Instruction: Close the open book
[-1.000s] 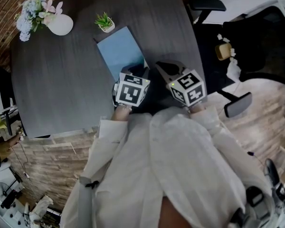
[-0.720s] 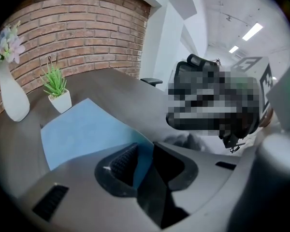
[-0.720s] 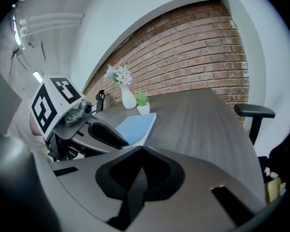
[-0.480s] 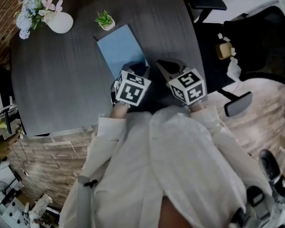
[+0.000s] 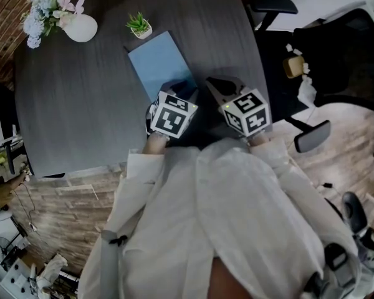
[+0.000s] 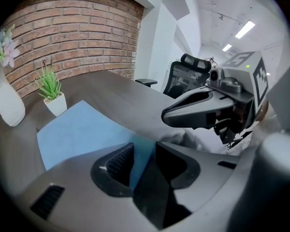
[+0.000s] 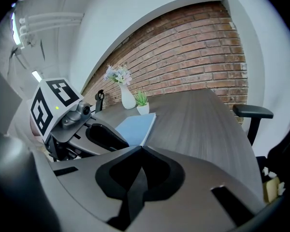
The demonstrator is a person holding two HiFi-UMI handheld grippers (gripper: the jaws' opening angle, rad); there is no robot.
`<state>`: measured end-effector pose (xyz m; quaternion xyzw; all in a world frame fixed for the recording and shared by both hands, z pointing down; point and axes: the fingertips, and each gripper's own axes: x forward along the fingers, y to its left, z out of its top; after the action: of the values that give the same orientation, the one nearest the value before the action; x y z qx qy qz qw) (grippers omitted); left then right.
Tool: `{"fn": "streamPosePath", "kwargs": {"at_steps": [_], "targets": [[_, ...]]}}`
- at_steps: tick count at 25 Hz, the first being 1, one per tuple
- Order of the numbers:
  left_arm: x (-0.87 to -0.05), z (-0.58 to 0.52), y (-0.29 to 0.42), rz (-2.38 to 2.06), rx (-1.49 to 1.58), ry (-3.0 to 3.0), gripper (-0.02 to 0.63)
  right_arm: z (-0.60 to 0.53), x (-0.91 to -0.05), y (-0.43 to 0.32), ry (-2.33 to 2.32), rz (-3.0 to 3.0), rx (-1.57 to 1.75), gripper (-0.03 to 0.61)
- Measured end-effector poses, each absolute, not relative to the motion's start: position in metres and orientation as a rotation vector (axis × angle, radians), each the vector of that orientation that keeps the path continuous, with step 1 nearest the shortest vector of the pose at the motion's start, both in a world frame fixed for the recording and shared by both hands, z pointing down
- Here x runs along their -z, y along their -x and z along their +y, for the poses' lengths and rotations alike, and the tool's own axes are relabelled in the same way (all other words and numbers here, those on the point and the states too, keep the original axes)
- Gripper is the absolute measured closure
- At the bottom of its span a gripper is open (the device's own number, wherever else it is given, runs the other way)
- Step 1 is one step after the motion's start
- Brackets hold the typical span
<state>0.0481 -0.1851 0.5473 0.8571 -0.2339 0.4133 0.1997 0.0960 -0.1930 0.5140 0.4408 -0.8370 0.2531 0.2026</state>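
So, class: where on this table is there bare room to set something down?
Bare: the dark grey table left of the light-blue book, and the strip right of it. Crowded: far edge, white flower vase and small potted plant.

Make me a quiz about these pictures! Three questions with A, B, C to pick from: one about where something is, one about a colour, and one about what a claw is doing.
1. Where is the little plant?
A. on the table, by the book's far corner
B. on a shelf
C. on top of the book

2. What colour is the book's cover?
A. red
B. blue
C. yellow

3. How is the right claw?
A. wide open
B. shut, with nothing in it
C. shut on the book

Answers:
1 A: the head view shows the white pot standing on the dark tabletop just past the book's far corner.
2 B: the cover is light blue in all three views.
3 B: in the right gripper view its two jaws meet, and the book lies further off on the table.
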Motion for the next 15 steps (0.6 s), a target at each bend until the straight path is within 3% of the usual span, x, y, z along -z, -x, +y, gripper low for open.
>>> {"fn": "streamPosePath", "kwargs": {"at_steps": [15], "targets": [[-0.532,-0.182,-0.037,-0.685,-1.064,-2.399,0.483,-0.195,-0.502,-0.09,-1.205,-2.369,-0.68,0.572]]}}
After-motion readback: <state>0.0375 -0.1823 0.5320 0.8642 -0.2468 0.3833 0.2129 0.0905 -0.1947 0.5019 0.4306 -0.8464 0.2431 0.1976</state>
